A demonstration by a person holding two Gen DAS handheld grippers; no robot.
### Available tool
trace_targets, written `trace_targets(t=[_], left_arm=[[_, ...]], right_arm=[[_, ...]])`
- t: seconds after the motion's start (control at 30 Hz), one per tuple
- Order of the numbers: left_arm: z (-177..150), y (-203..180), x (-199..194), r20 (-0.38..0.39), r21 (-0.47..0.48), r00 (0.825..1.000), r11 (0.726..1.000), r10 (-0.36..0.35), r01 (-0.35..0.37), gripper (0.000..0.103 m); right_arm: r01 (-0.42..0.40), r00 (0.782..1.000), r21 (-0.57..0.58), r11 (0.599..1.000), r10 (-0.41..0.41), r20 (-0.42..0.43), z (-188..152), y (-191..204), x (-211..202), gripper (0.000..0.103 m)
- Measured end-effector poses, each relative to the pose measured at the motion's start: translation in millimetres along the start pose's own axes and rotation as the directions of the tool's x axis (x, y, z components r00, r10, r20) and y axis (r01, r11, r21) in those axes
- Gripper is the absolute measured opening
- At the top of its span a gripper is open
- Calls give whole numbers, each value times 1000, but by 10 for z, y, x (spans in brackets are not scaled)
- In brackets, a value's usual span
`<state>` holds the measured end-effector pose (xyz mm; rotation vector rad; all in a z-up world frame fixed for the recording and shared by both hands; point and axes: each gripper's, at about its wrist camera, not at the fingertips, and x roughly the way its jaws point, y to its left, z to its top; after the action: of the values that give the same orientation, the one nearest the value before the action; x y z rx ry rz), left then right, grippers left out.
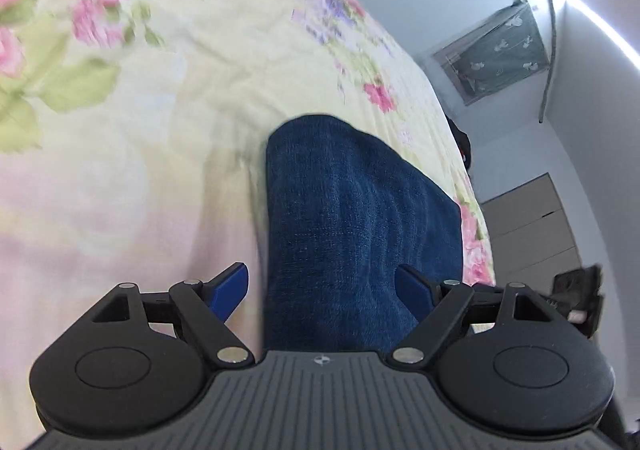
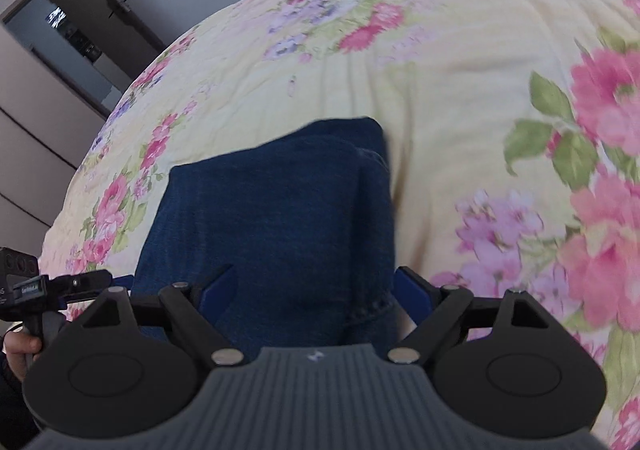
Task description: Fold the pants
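Two grippers, both w/ jaws spread wide and nothing clamped. The left gripper (image 1: 322,288) hangs over the folded dark-blue denim pants (image 1: 352,218); its blue-padded fingers (image 1: 230,290) stand apart, one over the sheet just left of the denim, the other over the fabric near its right edge — no pad presses on the cloth as far as I can see. The right gripper (image 2: 316,292) is the same story: jaws wide, the pants (image 2: 272,210) running between and under them, not pinched.

The pants lie as a compact folded bundle on the bed, on a pale-yellow bedsheet w/ pink & purple flowers and green leaves (image 1: 168,98), near the bed's edge. A stitched seam shows along the bundle's right side in the right wrist view.

At that view's lower left the other gripper's camera and handle show, w/ a person's hand (image 2: 18,346) round the grip. Beyond the bed — a grey drawer cabinet (image 1: 532,226) against a white wall. Sheet edges are motion-blurred.
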<state>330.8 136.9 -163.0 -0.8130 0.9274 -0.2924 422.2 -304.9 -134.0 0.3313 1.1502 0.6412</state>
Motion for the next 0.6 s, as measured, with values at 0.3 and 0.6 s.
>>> trace_targets(t=[0.3,0.6], left_arm=[[68,74,463,-130,-46,991,999,-31,25,97],[-29,-166,559,-120,73,992,997,39,-31,103]], right_arm=[[-181,979,144,973,192,-64,-118,-358,468,83],[-198,976,75,977,204,-74,-86,-273,634,83]])
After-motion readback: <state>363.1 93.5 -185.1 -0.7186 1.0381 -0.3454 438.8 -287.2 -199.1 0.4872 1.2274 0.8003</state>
